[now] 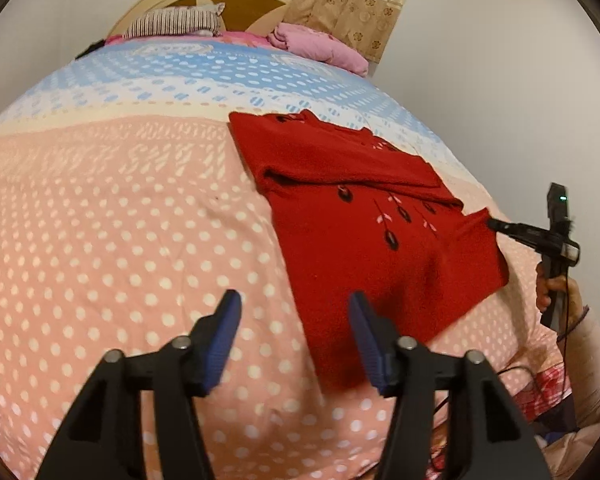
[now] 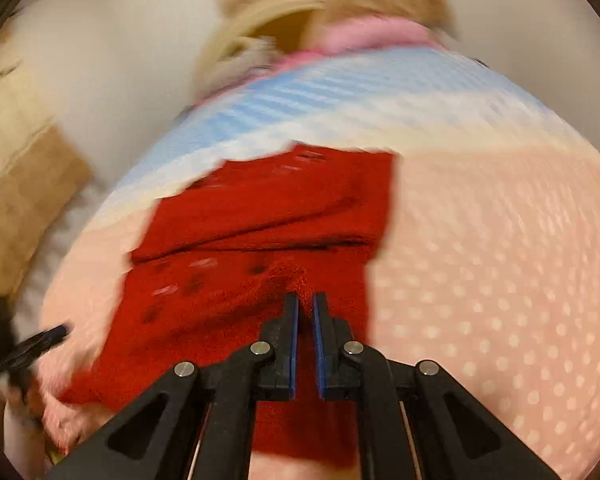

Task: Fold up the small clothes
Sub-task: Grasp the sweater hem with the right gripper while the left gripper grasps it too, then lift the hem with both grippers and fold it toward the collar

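A small red knit sweater (image 1: 352,216) with dark and pink embroidery lies partly folded on the bed; its sleeves are folded across the body. My left gripper (image 1: 294,316) is open and empty, above the bedspread just left of the sweater's lower hem. My right gripper (image 2: 306,300) is shut on a pinch of the red sweater (image 2: 260,216) and lifts the fabric into a small peak. In the left wrist view the right gripper (image 1: 494,224) grips the sweater's right edge. The right wrist view is blurred by motion.
The bed carries a pink, cream and blue dotted bedspread (image 1: 120,220). A striped pillow (image 1: 172,22) and a folded pink blanket (image 1: 320,46) lie by the headboard. A curtain (image 1: 352,4) hangs behind. The bed's right edge drops off near the person's hand (image 1: 556,292).
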{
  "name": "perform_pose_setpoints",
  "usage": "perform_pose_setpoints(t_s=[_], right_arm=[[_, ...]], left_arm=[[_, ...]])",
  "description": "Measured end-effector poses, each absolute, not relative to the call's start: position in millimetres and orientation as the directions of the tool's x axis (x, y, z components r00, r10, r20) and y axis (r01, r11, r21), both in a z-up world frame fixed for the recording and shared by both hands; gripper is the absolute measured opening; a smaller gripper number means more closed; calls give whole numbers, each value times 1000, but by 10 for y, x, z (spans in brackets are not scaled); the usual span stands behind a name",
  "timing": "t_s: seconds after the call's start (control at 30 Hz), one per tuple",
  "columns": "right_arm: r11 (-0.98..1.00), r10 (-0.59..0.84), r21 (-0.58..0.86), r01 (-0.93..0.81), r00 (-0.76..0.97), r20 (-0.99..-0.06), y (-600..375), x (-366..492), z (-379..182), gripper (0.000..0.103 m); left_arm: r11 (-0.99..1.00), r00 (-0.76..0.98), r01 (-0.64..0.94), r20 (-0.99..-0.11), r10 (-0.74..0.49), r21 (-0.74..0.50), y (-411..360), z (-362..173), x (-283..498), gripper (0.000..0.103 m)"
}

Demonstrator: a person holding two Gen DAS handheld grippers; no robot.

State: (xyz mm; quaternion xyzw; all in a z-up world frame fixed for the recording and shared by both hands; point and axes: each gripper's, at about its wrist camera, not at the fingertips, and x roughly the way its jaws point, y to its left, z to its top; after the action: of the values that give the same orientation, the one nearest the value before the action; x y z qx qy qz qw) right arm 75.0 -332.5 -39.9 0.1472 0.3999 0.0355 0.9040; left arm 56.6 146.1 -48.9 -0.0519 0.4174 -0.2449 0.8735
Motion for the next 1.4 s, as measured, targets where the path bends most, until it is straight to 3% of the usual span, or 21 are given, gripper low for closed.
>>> perform_pose_setpoints(t_s=[0.17,0.33,0.7,0.73,0.83,1.03,1.4], right_arm=[[946,177,309,102,634,-752,-3330,717,-750,6],[940,185,326,100,655,-732,-3350,623,-704,6],[956,148,277,96,657,-739,-3258,665,-716,6],[958,145,271,94,657,-740,-3251,664,-717,6],[966,128,245,88,657,-743,-3221,672,-726,6],[976,83,199,93,682,-727,-3142,622,-648,6],[989,57,142,39,789,-612,-3013,725,68,6]], left_arm=[[827,474,490,-712,-518,-276,1375,-544,526,60],[810,470,501,-691,-550,-304,1141,-553,791,60],[867,487,425,-742,-461,-260,754,-912,1245,59],[869,498,422,-734,-461,-259,770,-910,1222,53],[855,495,440,-720,-487,-276,791,-868,1142,17],[863,526,443,-710,-469,-243,710,-764,1064,13],[859,580,395,-637,-508,-326,715,-221,1490,13]])
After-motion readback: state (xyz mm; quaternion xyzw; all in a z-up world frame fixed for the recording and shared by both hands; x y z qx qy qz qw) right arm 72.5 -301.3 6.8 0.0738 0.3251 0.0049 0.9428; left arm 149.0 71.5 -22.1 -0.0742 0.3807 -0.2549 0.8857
